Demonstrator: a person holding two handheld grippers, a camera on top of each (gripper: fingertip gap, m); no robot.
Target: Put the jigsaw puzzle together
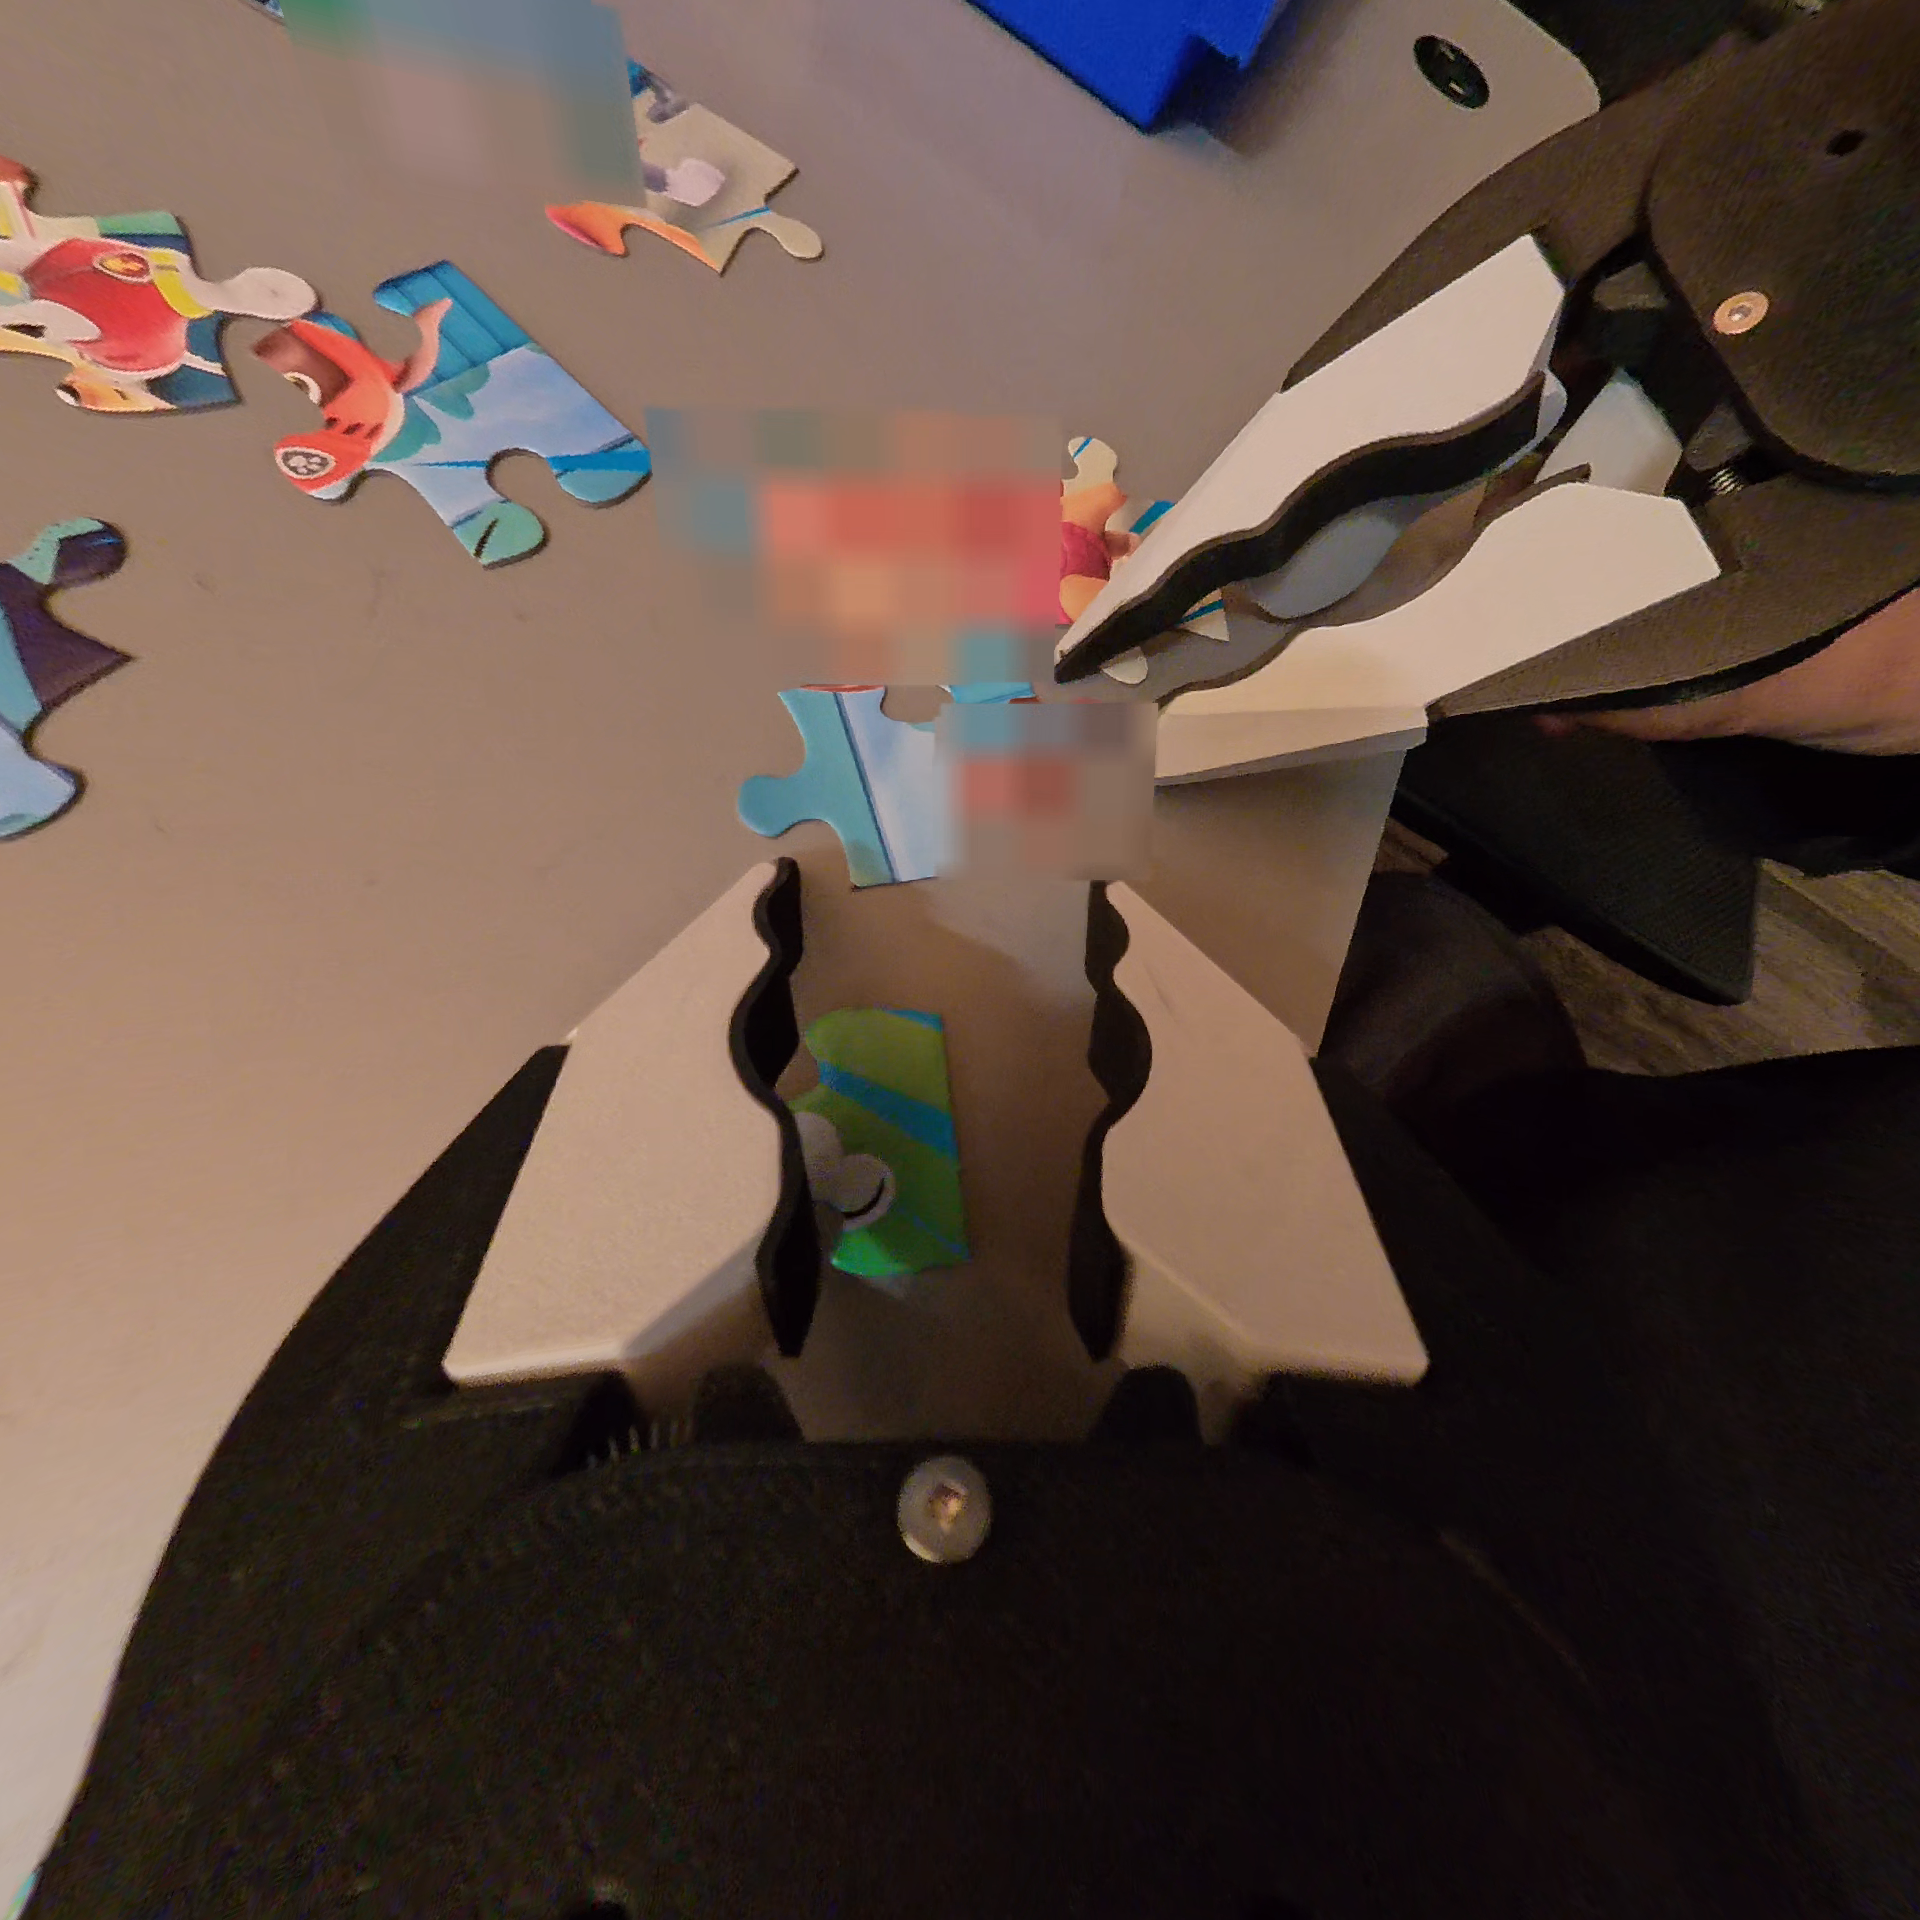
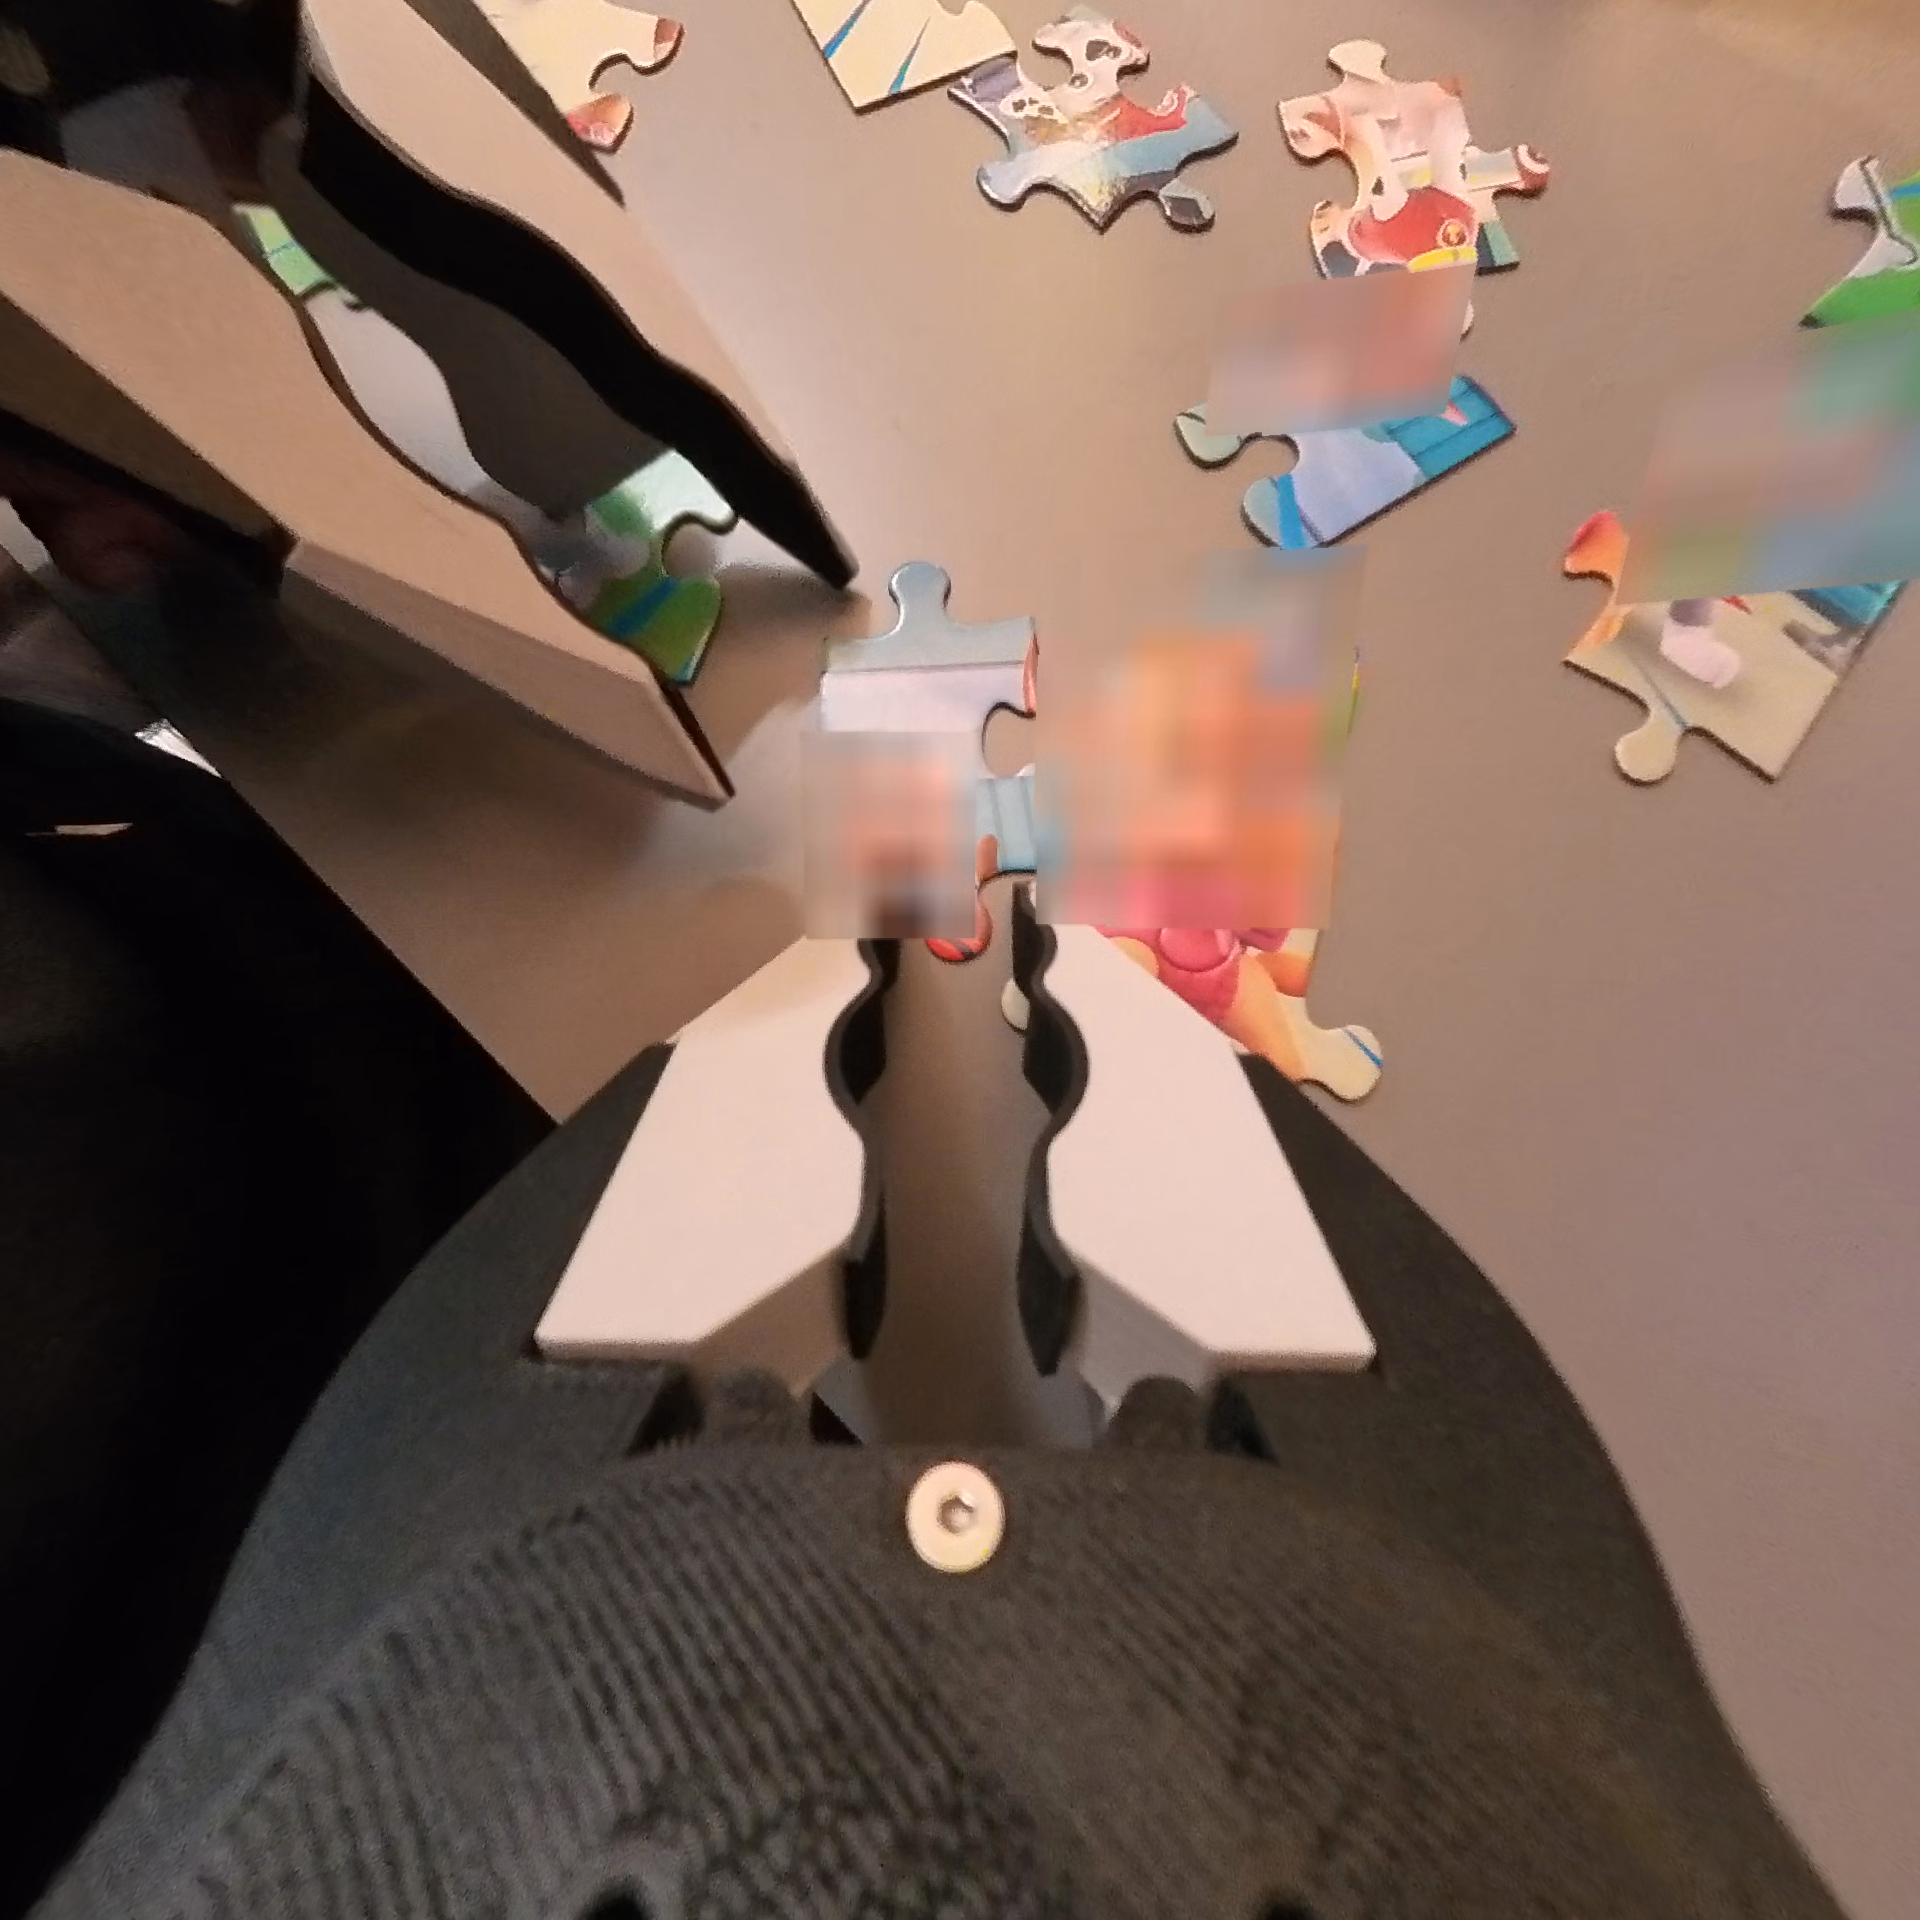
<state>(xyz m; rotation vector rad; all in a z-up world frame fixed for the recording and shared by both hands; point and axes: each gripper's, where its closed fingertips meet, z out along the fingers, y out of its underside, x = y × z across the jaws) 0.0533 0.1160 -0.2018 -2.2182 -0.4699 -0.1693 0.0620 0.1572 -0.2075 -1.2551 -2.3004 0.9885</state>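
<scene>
Left wrist view: grey table [image 1: 364, 779], scattered puzzle pieces [image 1: 468, 416], seemingly wood floor; left tool [image 1: 940, 894] wide, bare.

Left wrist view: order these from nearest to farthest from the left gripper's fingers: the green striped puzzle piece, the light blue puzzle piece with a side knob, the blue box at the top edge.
1. Green striped puzzle piece, lying between the fingers.
2. Light blue puzzle piece with a side knob, just beyond the fingertips.
3. Blue box, far across the table.

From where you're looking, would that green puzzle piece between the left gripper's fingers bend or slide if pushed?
The green puzzle piece looks like flat, thick card, so probably stiff and light. Lying flat on the smooth table, it would likely slide, not roll; its thin edge offers little to grip.
</scene>
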